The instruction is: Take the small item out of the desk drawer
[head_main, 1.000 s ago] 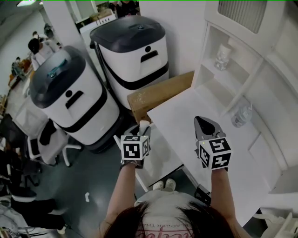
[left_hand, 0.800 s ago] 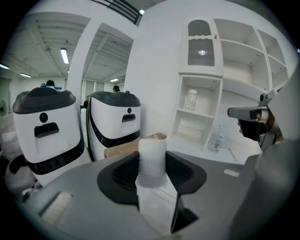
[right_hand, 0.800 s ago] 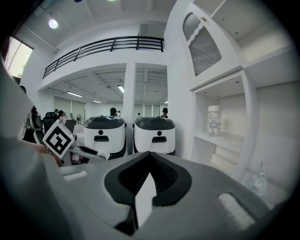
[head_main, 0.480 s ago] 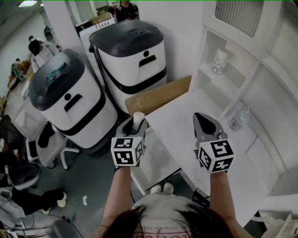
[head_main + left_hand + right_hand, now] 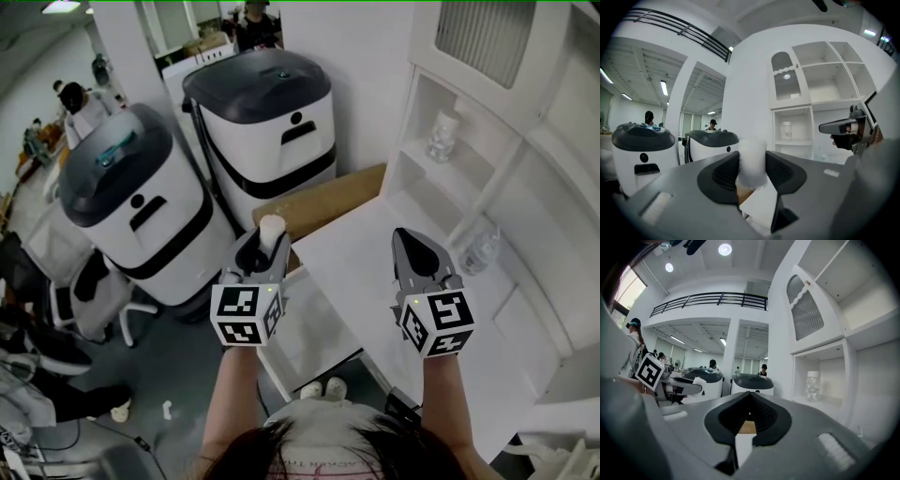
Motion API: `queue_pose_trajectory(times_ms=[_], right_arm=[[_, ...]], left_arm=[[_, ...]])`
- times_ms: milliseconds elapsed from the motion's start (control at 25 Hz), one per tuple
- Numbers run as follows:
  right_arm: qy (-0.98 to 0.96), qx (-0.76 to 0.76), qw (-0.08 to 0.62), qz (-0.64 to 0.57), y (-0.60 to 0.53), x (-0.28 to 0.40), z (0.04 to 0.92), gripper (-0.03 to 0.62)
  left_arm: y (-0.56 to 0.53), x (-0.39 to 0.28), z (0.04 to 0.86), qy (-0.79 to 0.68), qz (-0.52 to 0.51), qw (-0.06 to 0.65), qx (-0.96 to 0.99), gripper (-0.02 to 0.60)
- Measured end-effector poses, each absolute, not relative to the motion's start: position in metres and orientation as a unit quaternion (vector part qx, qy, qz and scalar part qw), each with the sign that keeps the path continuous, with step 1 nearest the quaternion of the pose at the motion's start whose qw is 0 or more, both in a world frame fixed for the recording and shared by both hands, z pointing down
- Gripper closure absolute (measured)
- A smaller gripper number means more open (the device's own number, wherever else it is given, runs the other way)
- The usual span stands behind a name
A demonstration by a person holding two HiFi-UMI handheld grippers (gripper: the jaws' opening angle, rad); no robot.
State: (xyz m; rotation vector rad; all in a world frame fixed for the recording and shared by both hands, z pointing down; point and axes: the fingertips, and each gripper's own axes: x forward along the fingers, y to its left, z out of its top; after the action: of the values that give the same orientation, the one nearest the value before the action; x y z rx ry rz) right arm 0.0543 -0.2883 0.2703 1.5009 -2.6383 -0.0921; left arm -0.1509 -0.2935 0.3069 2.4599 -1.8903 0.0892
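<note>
A small white cylinder (image 5: 271, 231) stands upright between the jaws of my left gripper (image 5: 265, 246), which is shut on it. In the left gripper view the cylinder (image 5: 752, 151) fills the gap between the dark pads of the left gripper (image 5: 752, 165). This gripper hangs just off the left corner of the white desk (image 5: 366, 234), above the open drawer (image 5: 314, 330). My right gripper (image 5: 416, 251) is over the desk top, its jaws together and nothing in them; the right gripper view shows the right gripper (image 5: 749, 401) with its tips meeting. What the drawer holds is hidden.
Two large white and dark-grey machines (image 5: 141, 202) (image 5: 267, 103) stand left of the desk, with a cardboard box (image 5: 323, 199) against the desk's far corner. A white shelf unit holds a jar (image 5: 442, 136) and a bottle (image 5: 478, 248). Office chairs (image 5: 89, 295) and people fill the far left.
Both grippers have risen. The left one has come up with the white cylinder from beside the drawer to desk height and tilted more level. The right one rose less.
</note>
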Motion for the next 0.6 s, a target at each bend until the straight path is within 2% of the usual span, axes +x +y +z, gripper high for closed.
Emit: queue_pose_trajectory(times_ms=[600], right_arm=[[-0.847, 0.521, 0.01, -0.106, -0.29, 0.059, 0.215, 0.594]], left_arm=[[-0.281, -0.169, 0.23, -0.613, -0.049, -0.089, 0.783, 0.391]])
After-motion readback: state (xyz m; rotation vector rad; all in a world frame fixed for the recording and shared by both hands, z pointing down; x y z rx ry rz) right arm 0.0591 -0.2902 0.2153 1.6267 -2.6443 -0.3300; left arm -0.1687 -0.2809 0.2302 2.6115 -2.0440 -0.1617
